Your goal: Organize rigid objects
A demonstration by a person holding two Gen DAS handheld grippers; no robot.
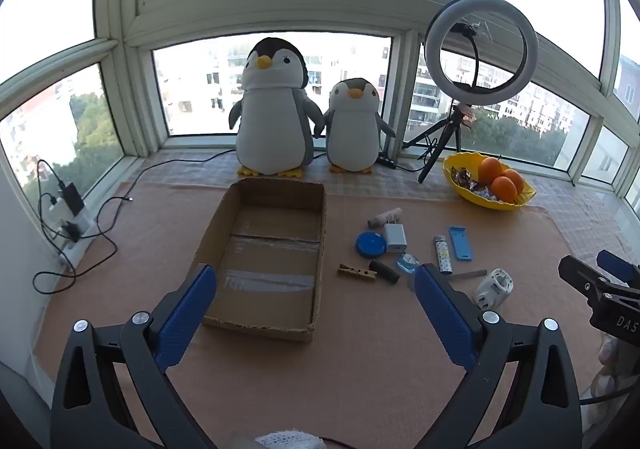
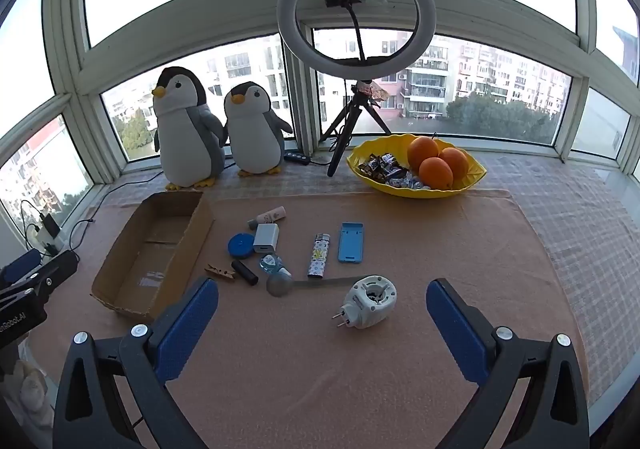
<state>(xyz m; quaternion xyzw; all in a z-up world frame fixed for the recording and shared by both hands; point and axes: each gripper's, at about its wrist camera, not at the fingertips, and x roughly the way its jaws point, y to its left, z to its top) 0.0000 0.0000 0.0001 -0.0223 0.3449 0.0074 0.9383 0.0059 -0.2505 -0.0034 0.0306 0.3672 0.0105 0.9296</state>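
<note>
An empty cardboard box (image 1: 264,249) (image 2: 152,249) lies on the tan mat. Right of it lie small items: a blue round lid (image 2: 241,245), a white charger cube (image 2: 265,238), a pink tube (image 2: 268,217), a clothespin (image 2: 220,272), a black cylinder (image 2: 245,272), a lighter (image 2: 319,255), a blue phone stand (image 2: 351,242), a grey spoon (image 2: 280,284) and a white plug-in device (image 2: 370,301) (image 1: 494,288). My left gripper (image 1: 316,281) is open and empty over the box's near end. My right gripper (image 2: 322,293) is open and empty, just short of the plug-in device.
Two plush penguins (image 1: 276,109) (image 2: 256,129) stand at the window. A ring light on a tripod (image 2: 356,9) and a yellow bowl of oranges and sweets (image 2: 416,165) sit at the back right. A power strip with cables (image 1: 72,221) lies at the left.
</note>
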